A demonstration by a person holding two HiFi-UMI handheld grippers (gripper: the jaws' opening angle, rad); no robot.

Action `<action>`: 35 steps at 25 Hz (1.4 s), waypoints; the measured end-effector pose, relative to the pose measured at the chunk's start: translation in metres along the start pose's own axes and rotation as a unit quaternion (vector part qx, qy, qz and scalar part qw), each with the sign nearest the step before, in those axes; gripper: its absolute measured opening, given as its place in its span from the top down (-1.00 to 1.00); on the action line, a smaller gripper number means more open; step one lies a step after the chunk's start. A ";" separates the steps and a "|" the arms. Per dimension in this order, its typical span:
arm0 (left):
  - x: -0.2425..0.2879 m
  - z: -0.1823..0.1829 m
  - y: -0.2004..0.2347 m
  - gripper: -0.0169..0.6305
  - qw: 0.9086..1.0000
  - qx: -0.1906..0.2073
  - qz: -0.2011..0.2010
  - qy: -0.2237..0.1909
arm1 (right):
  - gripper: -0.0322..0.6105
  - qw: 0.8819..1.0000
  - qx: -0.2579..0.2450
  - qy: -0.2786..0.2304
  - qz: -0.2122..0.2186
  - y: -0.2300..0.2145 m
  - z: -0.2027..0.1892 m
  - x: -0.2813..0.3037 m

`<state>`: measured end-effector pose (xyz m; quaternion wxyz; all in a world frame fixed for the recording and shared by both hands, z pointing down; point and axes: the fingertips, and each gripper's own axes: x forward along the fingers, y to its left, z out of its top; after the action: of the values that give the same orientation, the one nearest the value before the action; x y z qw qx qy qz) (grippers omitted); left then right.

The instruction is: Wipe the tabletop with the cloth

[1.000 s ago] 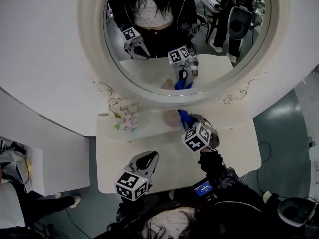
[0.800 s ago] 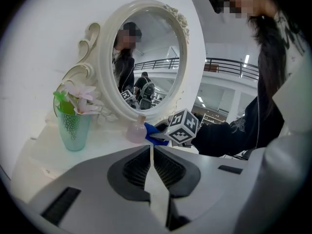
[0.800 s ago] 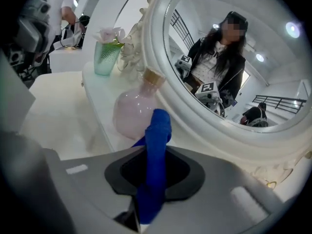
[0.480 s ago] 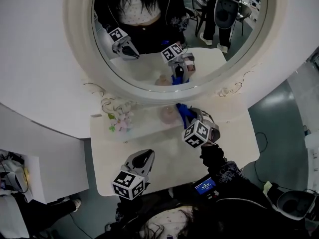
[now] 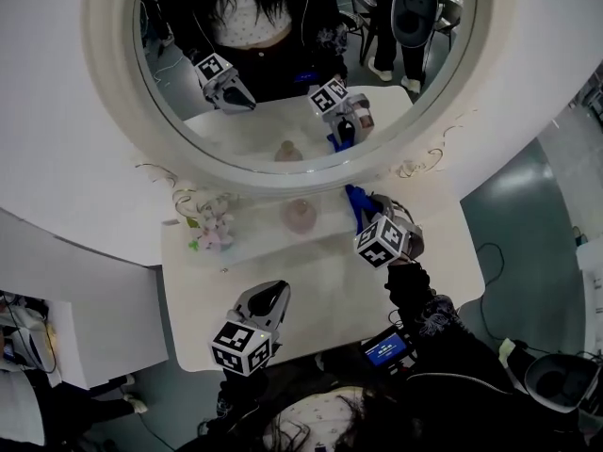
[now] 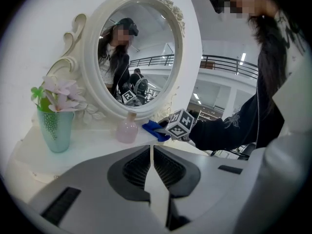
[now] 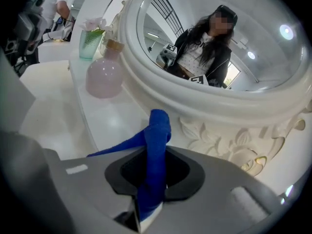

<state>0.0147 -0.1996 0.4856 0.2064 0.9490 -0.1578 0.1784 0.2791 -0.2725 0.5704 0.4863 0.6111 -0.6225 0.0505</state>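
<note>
A blue cloth is pinched between the jaws of my right gripper, which is shut on it. In the head view the cloth hangs over the back right of the white tabletop, close to the mirror's base, with the right gripper just behind it. From the left gripper view the cloth shows beside the pink bottle. My left gripper hovers over the table's front left, jaws shut on nothing.
A big round mirror in a white carved frame stands at the back. A pink bottle sits on the raised shelf left of the cloth. A green vase of flowers stands at the far left. Grey floor lies right of the table.
My right gripper has carried the cloth to the right, away from the pink bottle. The head camera has shifted, so the table sits lower-left. The left gripper has hardly moved.
</note>
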 end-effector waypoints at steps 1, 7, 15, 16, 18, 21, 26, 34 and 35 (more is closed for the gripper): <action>0.003 0.001 -0.004 0.94 1.000 0.002 -0.001 0.001 | 0.67 1.000 -0.002 0.005 -0.004 -0.006 -0.007 -0.001; 0.025 0.006 -0.025 0.95 1.000 0.013 -0.008 0.005 | 0.67 0.999 0.004 0.032 -0.027 -0.042 -0.055 -0.003; 0.052 0.011 -0.057 0.94 0.999 0.029 -0.013 0.009 | 0.68 0.997 0.012 0.058 -0.052 -0.090 -0.114 -0.010; 0.055 0.012 -0.060 0.95 0.999 0.031 -0.012 0.009 | 0.68 0.997 0.014 0.060 -0.055 -0.095 -0.121 -0.011; 0.060 0.014 -0.066 0.94 0.999 0.033 -0.009 0.008 | 0.68 0.996 0.016 0.064 -0.059 -0.105 -0.133 -0.013; 0.065 0.015 -0.074 0.95 0.999 0.035 -0.004 0.006 | 0.68 0.995 0.017 0.071 -0.068 -0.120 -0.149 -0.015; 0.070 0.014 -0.088 0.95 0.999 0.032 0.009 0.000 | 0.68 0.994 0.015 0.076 -0.076 -0.138 -0.171 -0.018; 0.066 0.002 -0.110 0.94 0.999 0.022 0.040 -0.016 | 0.68 0.994 0.000 0.073 -0.079 -0.156 -0.192 -0.018; 0.064 0.001 -0.113 0.95 0.999 0.021 0.045 -0.018 | 0.68 0.994 -0.003 0.068 -0.080 -0.157 -0.192 -0.018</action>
<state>0.1139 -0.1170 0.4733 0.1750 0.9483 -0.2002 0.1734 0.5062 -0.1724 0.5752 0.5317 0.6526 -0.5374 0.0510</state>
